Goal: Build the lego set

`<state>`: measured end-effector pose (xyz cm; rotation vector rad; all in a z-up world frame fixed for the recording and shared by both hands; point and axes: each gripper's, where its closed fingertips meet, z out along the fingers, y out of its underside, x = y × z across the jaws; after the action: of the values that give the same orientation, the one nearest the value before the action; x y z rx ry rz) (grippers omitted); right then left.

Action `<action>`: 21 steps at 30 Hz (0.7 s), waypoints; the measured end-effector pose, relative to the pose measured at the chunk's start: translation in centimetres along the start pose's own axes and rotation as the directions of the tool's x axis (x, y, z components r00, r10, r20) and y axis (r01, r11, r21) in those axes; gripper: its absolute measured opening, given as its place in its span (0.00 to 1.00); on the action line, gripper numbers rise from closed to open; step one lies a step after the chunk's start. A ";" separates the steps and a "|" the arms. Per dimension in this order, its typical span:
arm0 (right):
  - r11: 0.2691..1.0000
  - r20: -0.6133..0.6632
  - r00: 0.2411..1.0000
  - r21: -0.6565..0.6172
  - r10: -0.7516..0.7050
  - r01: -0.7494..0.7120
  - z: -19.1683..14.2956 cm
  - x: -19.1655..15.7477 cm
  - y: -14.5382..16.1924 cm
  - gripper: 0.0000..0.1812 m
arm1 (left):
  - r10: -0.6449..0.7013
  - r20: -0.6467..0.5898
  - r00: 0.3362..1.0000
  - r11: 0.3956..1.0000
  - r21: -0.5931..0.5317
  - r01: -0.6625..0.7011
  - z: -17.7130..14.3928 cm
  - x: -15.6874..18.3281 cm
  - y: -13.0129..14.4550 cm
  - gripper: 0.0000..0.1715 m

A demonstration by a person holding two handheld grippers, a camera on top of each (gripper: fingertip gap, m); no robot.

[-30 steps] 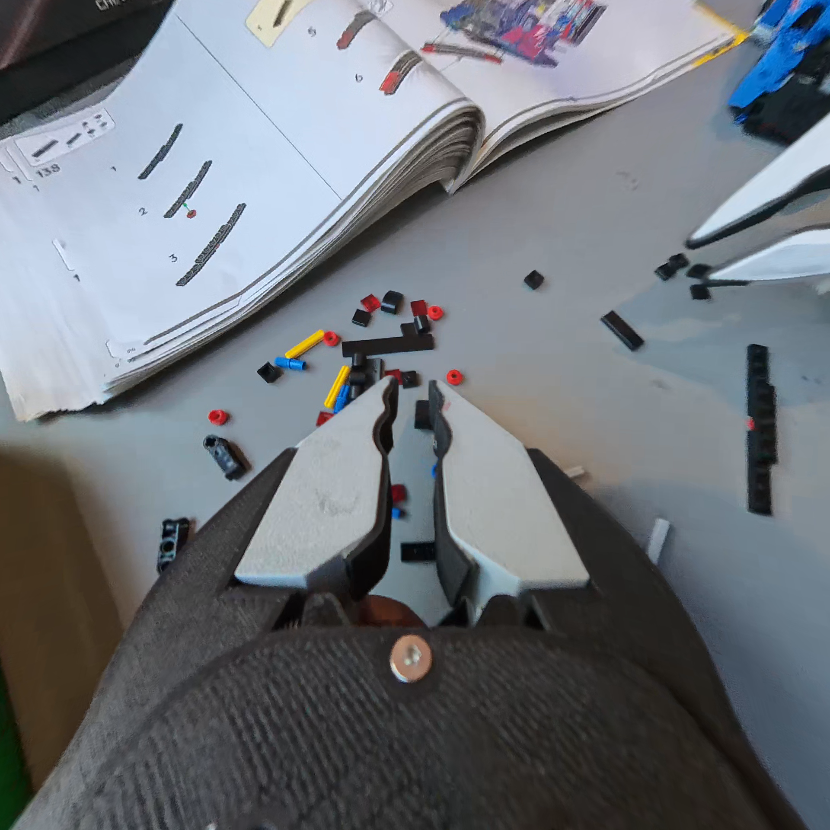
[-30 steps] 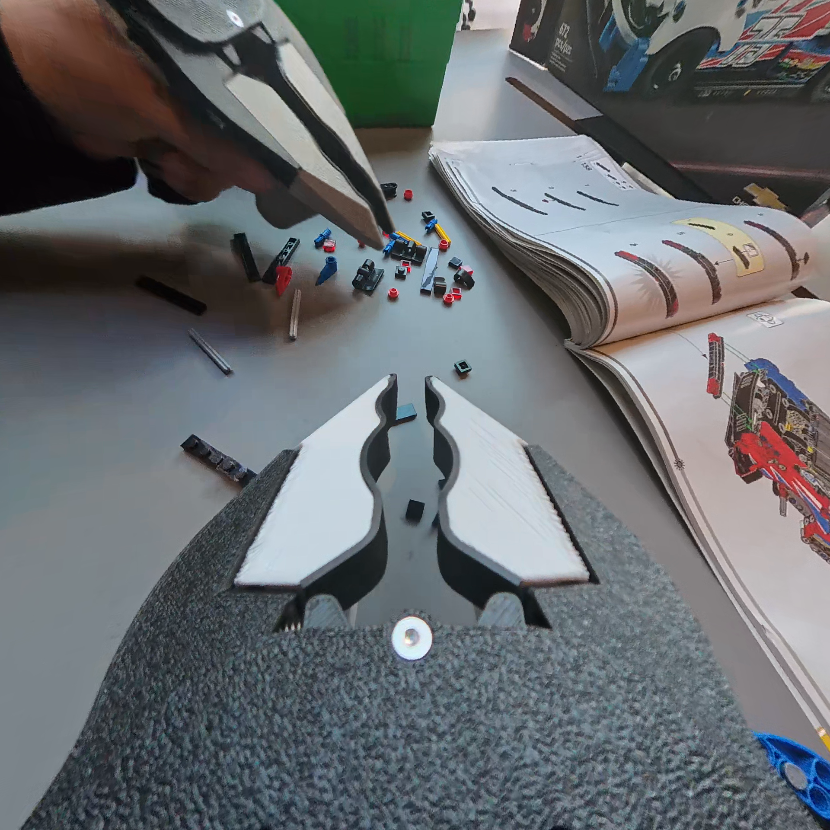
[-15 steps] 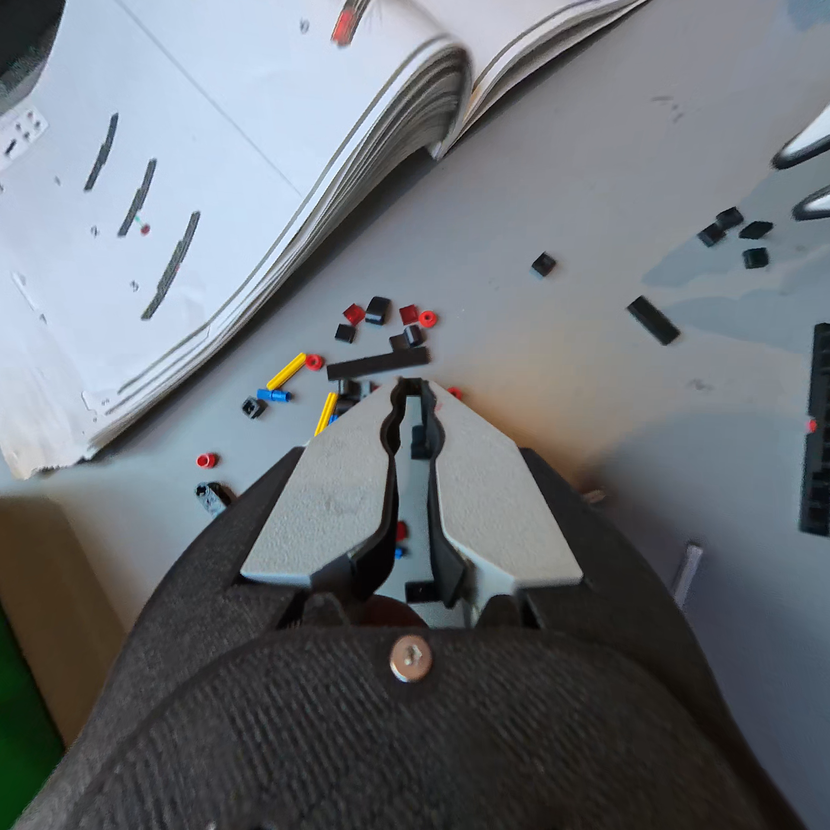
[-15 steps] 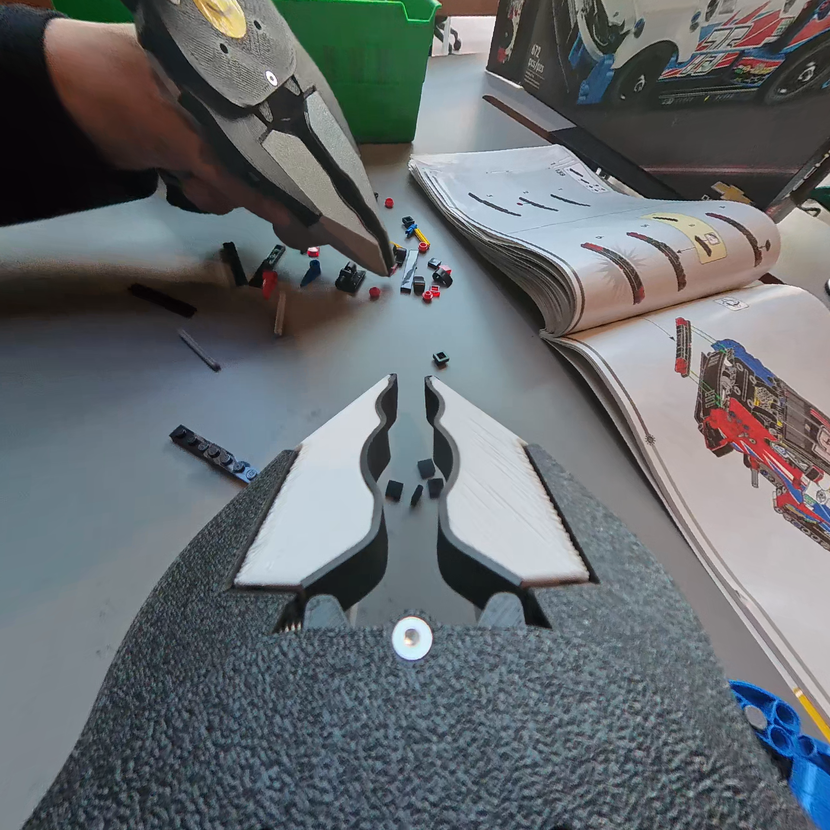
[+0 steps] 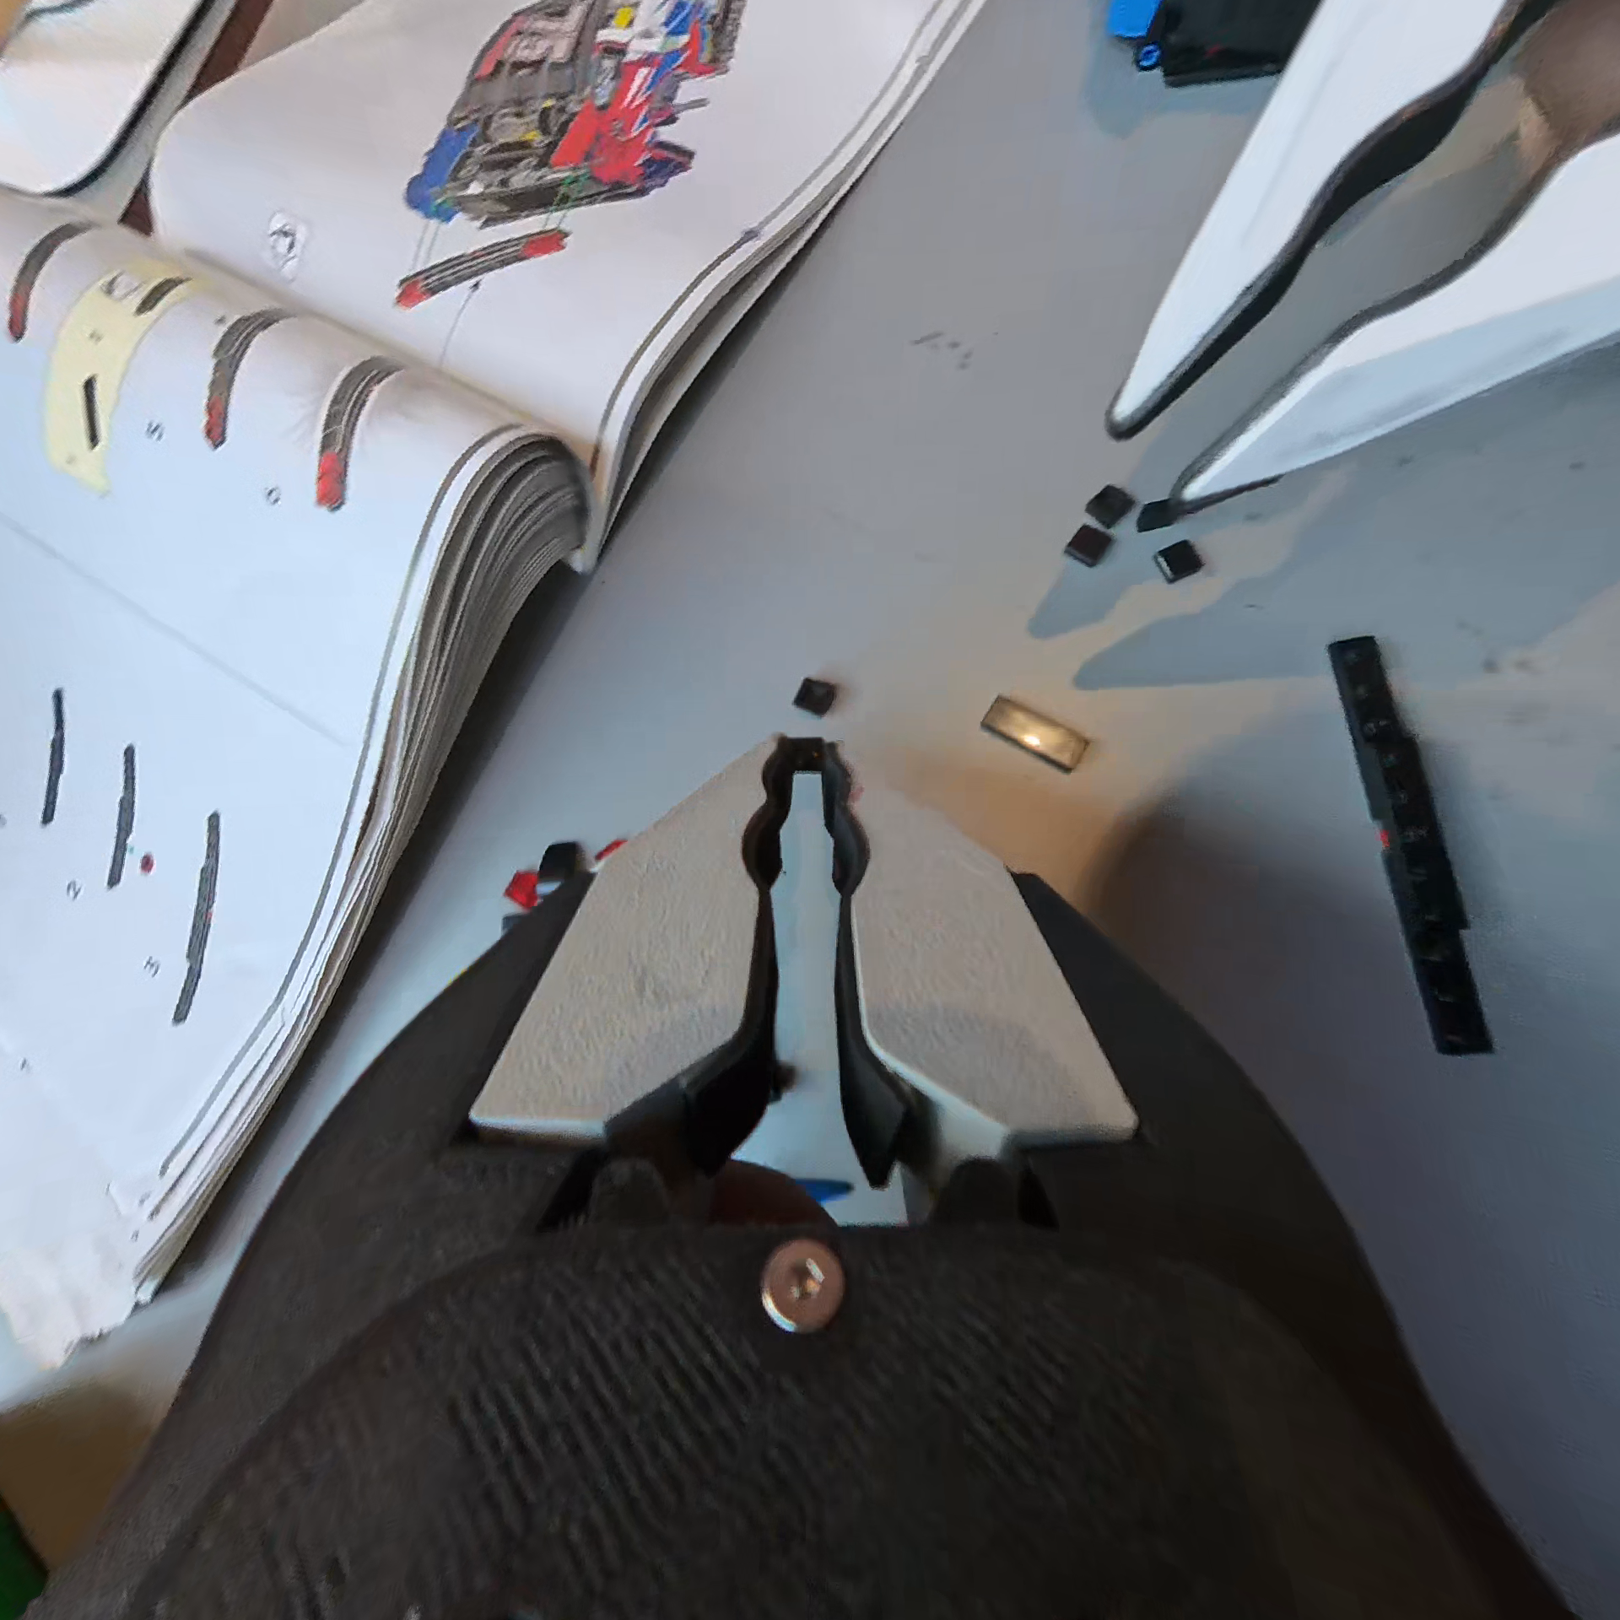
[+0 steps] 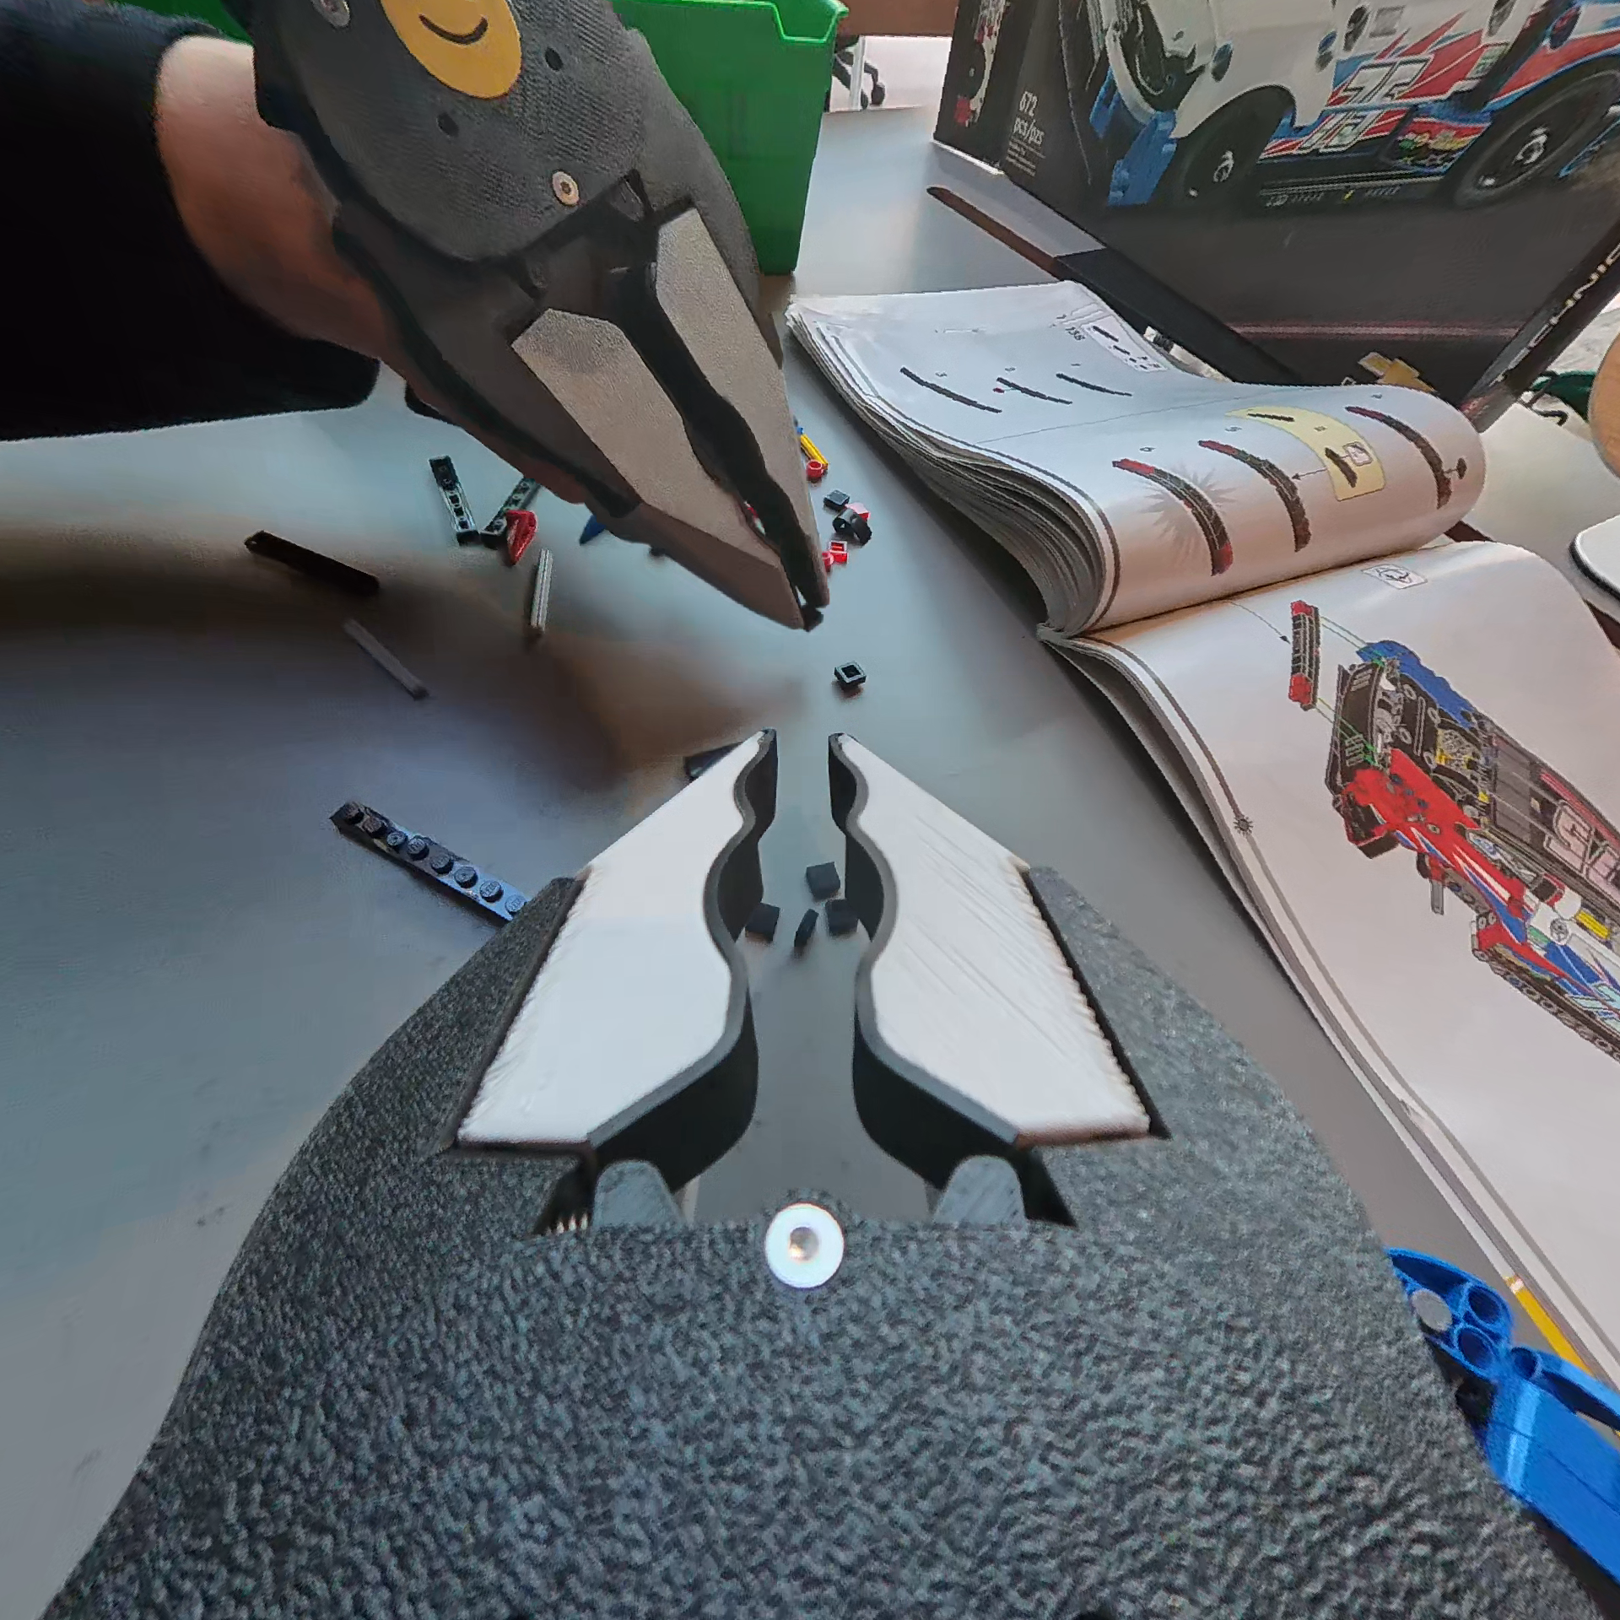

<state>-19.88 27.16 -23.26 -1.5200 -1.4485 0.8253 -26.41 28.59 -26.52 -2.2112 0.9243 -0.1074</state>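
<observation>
My left gripper (image 5: 802, 756) is shut on a small black piece (image 5: 802, 751) held at its fingertips, just above the grey table. It also shows in the right wrist view (image 6: 806, 609), held by a hand and tilted down. A small black square piece (image 5: 813, 695) lies just ahead of it and also shows in the right wrist view (image 6: 849, 675). My right gripper (image 6: 802, 745) is open and empty, low over three small black tiles (image 6: 824, 878). Its white fingers (image 5: 1297, 263) show at the upper right of the left wrist view. A long black studded plate (image 6: 429, 855) lies to its left.
The open instruction booklet (image 6: 1227, 491) lies to the right, with the set's box (image 6: 1315, 105) behind it and a green bin (image 6: 745, 114) at the back. Loose red, black and blue pieces (image 6: 841, 517) lie behind the left gripper. A blue part (image 6: 1490, 1385) sits at the near right. Across from one pair of fingers to the other is roughly 8 cm. The long black studded plate (image 6: 429, 855) sits 10 cm or so from the ends of my right fingers. Seen from the left wrist view (image 5: 1428, 892) as well.
My left gripper closed on a small black piece in the loose pile and carried it toward the right gripper. The right gripper stayed open and shifted slightly over the black tiles.
</observation>
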 end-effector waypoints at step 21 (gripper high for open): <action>1.000 -0.018 1.000 -0.007 0.000 0.000 -0.2 0.6 0.1 0.05 | -0.127 0.031 0.991 0.992 0.004 0.127 -3.6 -1.7 3.0 0.08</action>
<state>-19.59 27.70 -23.20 -1.5289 -1.4399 0.8047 -30.65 26.11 -25.47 -2.2628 0.7655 -0.1325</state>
